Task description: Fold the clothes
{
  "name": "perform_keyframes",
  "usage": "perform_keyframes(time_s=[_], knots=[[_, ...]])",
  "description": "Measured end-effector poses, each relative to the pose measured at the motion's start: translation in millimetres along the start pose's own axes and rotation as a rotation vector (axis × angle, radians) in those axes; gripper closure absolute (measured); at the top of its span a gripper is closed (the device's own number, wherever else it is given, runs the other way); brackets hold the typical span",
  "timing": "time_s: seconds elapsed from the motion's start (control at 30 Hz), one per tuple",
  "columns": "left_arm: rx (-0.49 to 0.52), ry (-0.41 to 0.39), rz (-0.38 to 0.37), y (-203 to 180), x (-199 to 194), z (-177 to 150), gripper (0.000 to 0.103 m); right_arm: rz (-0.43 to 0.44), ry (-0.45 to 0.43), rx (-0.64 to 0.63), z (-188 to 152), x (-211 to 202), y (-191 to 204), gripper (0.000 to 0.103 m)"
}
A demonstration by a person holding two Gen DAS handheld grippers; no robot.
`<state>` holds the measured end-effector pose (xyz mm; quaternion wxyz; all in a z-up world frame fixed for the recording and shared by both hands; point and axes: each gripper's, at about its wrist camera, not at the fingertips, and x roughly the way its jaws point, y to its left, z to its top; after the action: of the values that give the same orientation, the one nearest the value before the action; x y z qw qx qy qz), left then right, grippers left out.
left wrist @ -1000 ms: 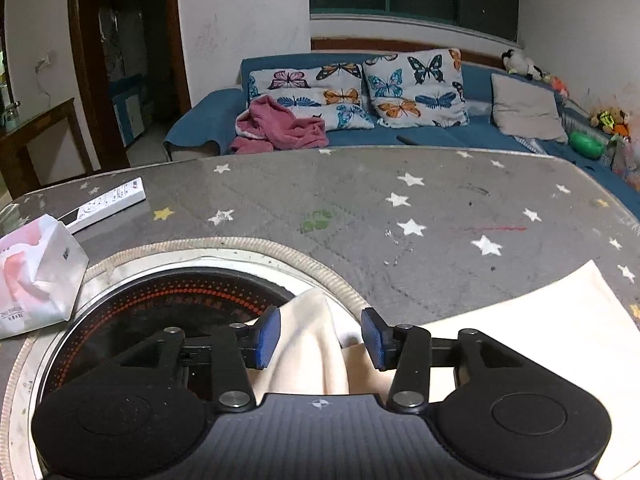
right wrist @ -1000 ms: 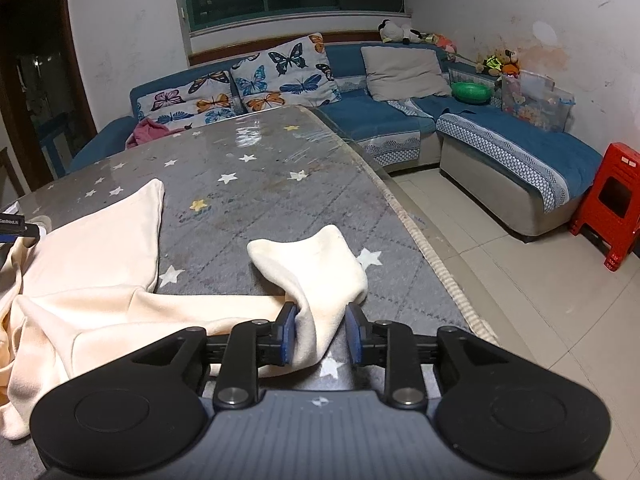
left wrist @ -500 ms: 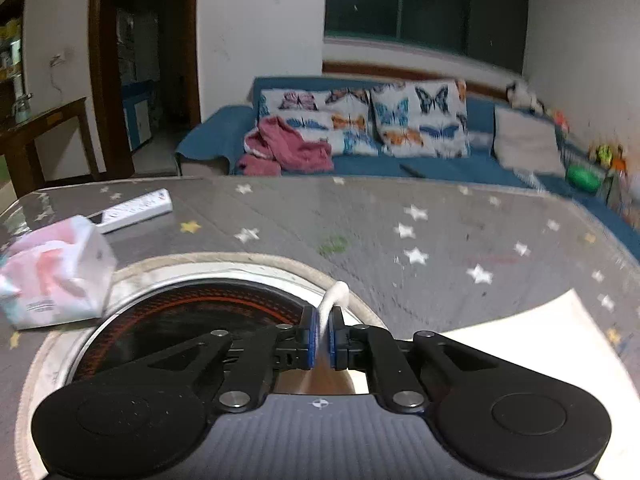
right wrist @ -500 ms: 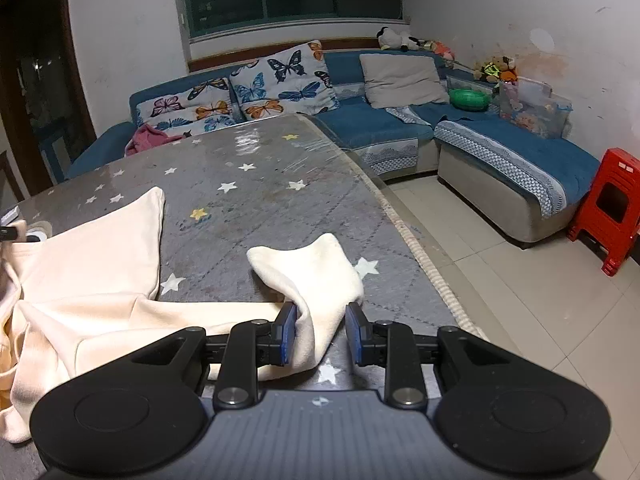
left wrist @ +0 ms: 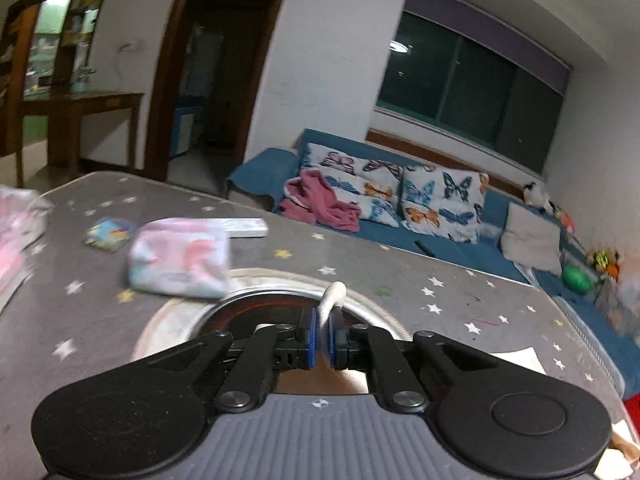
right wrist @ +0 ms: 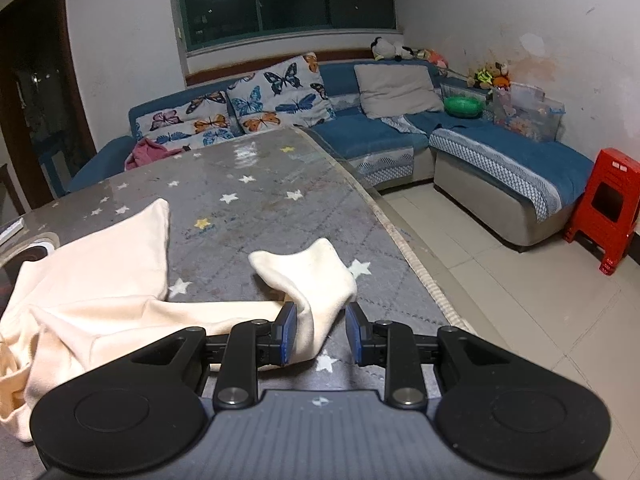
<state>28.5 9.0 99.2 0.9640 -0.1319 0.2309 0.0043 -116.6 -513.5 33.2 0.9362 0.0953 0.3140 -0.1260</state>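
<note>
A cream garment lies spread on the grey star-patterned table. My left gripper is shut on a fold of the cream garment, lifted above the round inset hob. My right gripper is open, with the garment's sleeve end lying between its jaws near the table's right edge. The rest of the garment under the left gripper is mostly hidden.
A pink tissue pack, a white remote and a small colourful packet lie on the table's left part. A blue sofa with butterfly cushions stands behind. A red stool stands on the floor at the right.
My left gripper shut on the garment fold, then lifted and swung left. My right gripper opened a little around the sleeve end and barely moved.
</note>
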Motion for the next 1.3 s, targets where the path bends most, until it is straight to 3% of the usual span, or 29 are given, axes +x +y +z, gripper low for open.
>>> perform_keyframes(time_s=[0.23,0.4,0.67,0.87,0.9,0.93,1.0,1.17,1.3], knots=[[-0.054,-0.008,0.046,42.4,-48.3,-23.7,0.096,0.065,0.005,-0.056,-2.4,-15.5,19.4,0.076],[-0.076,0.057,0.123,69.7,-50.8,-49.1,0.096,0.232,0.046,-0.154,-9.3,-20.9,59.9,0.074],[-0.089,0.090,0.163,87.8,-49.0,-67.5,0.097,0.458,0.061,-0.379,-21.0,-25.9,144.0,0.075],[-0.090,0.101,0.172,95.4,-44.6,-71.8,0.097,0.446,0.082,-0.535,-36.9,-12.8,189.5,0.076],[-0.089,0.099,0.172,96.0,-43.7,-71.1,0.098,0.428,0.083,-0.556,-39.3,-10.3,193.1,0.082],[-0.087,0.096,0.171,96.5,-43.5,-70.5,0.098,0.413,0.087,-0.570,-41.3,-7.9,195.0,0.093],[-0.085,0.093,0.171,97.5,-42.1,-69.0,0.098,0.405,0.095,-0.564,-41.7,-6.4,195.6,0.097],[-0.078,0.095,0.181,101.3,-38.4,-66.3,0.098,0.479,0.118,-0.529,-39.9,-29.7,176.2,0.098],[-0.073,0.097,0.191,104.4,-37.3,-65.5,0.098,0.540,0.166,-0.582,-49.0,-56.4,166.2,0.099]])
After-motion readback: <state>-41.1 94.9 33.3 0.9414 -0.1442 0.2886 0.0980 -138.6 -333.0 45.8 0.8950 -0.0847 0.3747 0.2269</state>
